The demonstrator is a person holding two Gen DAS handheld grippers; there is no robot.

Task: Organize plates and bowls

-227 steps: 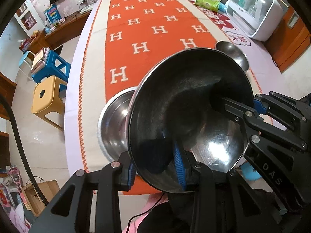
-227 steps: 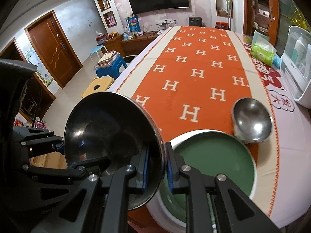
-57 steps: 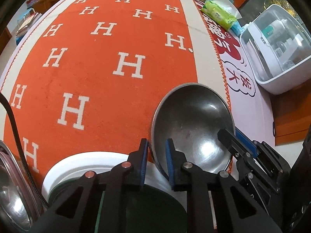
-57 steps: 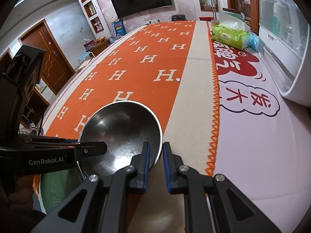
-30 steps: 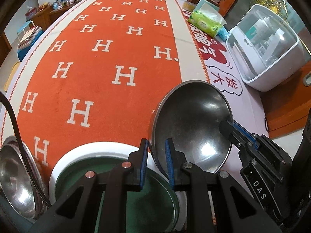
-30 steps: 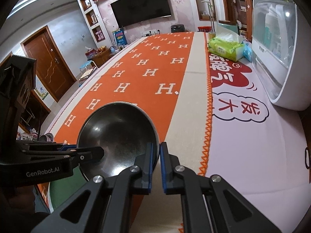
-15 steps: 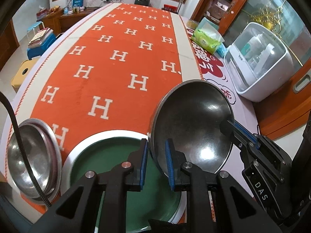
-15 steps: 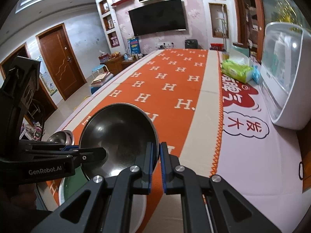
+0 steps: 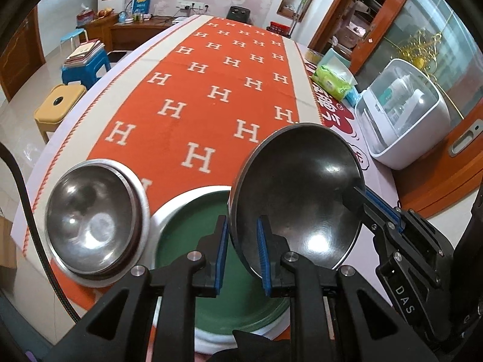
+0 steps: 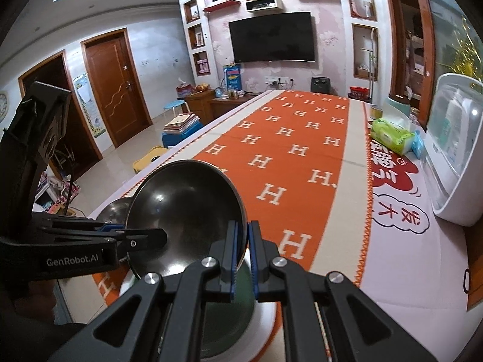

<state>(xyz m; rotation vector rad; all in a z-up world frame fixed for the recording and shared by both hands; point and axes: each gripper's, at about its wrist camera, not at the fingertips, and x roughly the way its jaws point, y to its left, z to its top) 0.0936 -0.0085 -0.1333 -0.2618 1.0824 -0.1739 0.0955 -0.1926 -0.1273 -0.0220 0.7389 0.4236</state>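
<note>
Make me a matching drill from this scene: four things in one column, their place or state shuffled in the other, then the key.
1. small steel bowl
2. green plate
3. nested steel bowls
4. wipes pack

A. far right side of the table
B. clamped by both grippers, lifted
C. on the table, below the lifted bowl
D. on the table, left of the plate

Pairs: 1-B, 2-C, 3-D, 4-A

Ahead of me the orange cloth (image 9: 193, 111) lies bare and open. Near my fingers the green plate (image 9: 184, 238) and stacked steel bowls (image 9: 90, 223) crowd the edge; a white cabinet (image 9: 404, 114) blocks the right.
</note>
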